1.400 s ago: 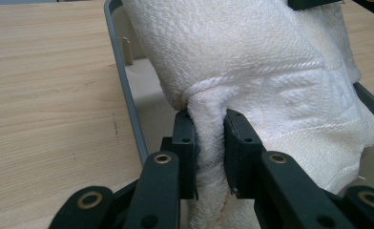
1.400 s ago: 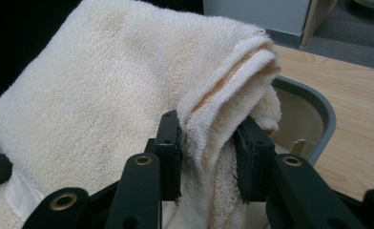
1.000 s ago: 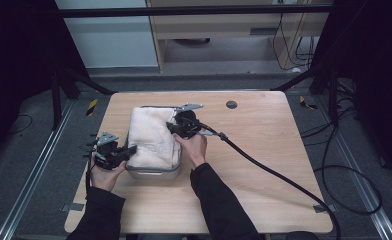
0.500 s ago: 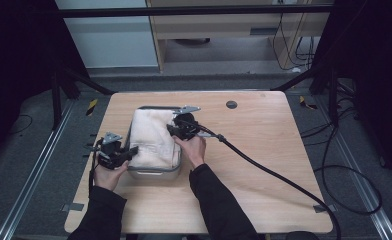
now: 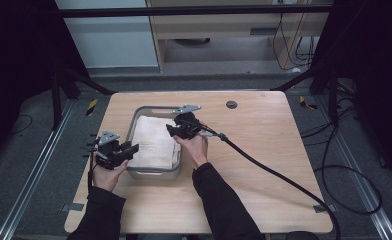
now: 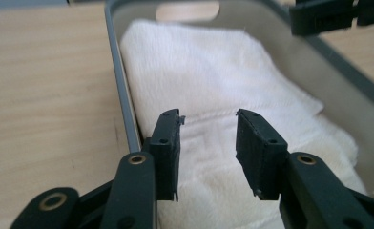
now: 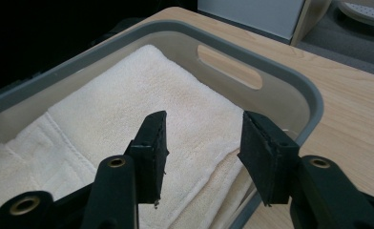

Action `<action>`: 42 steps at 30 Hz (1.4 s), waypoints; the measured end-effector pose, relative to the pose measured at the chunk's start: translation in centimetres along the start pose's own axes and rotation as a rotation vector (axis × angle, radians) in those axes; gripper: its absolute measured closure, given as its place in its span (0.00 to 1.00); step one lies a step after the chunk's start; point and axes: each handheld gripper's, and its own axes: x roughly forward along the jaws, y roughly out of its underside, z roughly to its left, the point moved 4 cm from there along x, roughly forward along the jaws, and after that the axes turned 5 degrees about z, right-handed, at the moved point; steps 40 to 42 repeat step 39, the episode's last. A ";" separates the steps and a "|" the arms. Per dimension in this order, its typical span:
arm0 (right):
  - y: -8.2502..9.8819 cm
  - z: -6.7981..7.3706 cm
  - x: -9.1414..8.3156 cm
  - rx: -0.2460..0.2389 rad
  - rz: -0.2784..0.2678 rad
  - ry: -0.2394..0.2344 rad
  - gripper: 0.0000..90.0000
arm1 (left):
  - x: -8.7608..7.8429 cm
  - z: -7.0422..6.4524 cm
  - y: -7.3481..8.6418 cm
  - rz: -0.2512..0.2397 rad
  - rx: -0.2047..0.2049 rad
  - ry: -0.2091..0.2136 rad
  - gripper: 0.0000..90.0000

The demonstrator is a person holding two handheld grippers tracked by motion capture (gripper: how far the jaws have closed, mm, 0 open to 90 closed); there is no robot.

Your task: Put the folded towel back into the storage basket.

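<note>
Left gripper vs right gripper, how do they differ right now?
The left gripper sits at the grey bin's near left rim; the right gripper is over its right side, farther up the table. The left points right, the right points left. Both are open above the folded white towel, holding nothing.

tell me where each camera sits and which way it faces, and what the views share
High view: fixed above the person's side, facing forward and down on the table; both forearms, the left claw and the right claw show.
Left gripper view: rides the left claw, looking along its open jaws into the bin at the towel.
Right gripper view: rides the right claw, looking along its open jaws over the towel toward the bin's handle slot.
Shared: all three show the bin and towel.
</note>
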 end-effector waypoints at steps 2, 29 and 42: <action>-0.1 -0.1 -0.8 -0.008 -0.018 0.008 0.53 | -0.7 -0.4 -0.3 -0.029 0.014 -0.006 0.64; 9.4 -8.2 -13.9 0.069 -0.106 0.058 0.16 | -3.2 -1.3 1.6 -0.109 0.081 -0.031 0.28; 15.0 -11.2 -17.1 0.075 -0.100 0.107 0.14 | -4.8 0.4 3.6 -0.139 0.076 -0.045 0.25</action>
